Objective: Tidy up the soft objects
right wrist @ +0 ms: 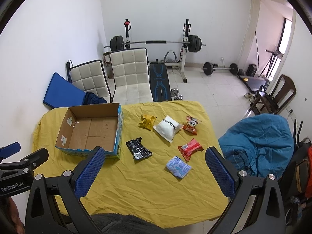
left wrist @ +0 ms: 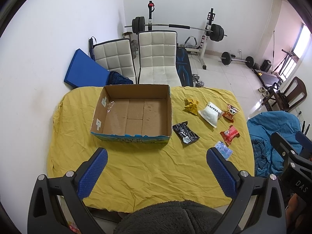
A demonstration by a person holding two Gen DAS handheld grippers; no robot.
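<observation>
An open, empty cardboard box point(left wrist: 134, 115) point(right wrist: 91, 130) sits on the left of the yellow-clothed table point(left wrist: 152, 171) point(right wrist: 152, 185). To its right lie soft packets: black point(left wrist: 185, 132) point(right wrist: 138, 149), yellow point(left wrist: 191, 104) point(right wrist: 147, 122), white point(left wrist: 210, 114) point(right wrist: 167, 127), panda-print red point(left wrist: 230, 112) point(right wrist: 191, 124), red point(left wrist: 229, 134) point(right wrist: 190, 148) and light blue point(left wrist: 223, 149) point(right wrist: 178, 167). My left gripper point(left wrist: 157, 156) is open and empty above the table's front. My right gripper point(right wrist: 155, 156) is open and empty, above the front near the light blue packet.
Two white chairs point(left wrist: 156, 58) point(right wrist: 130, 74) stand behind the table, with a blue mat point(left wrist: 85, 70), weight bench and barbells beyond. A blue jacket on a chair point(right wrist: 259, 142) is at the right. Grey fleece point(left wrist: 171, 218) lies at the near edge.
</observation>
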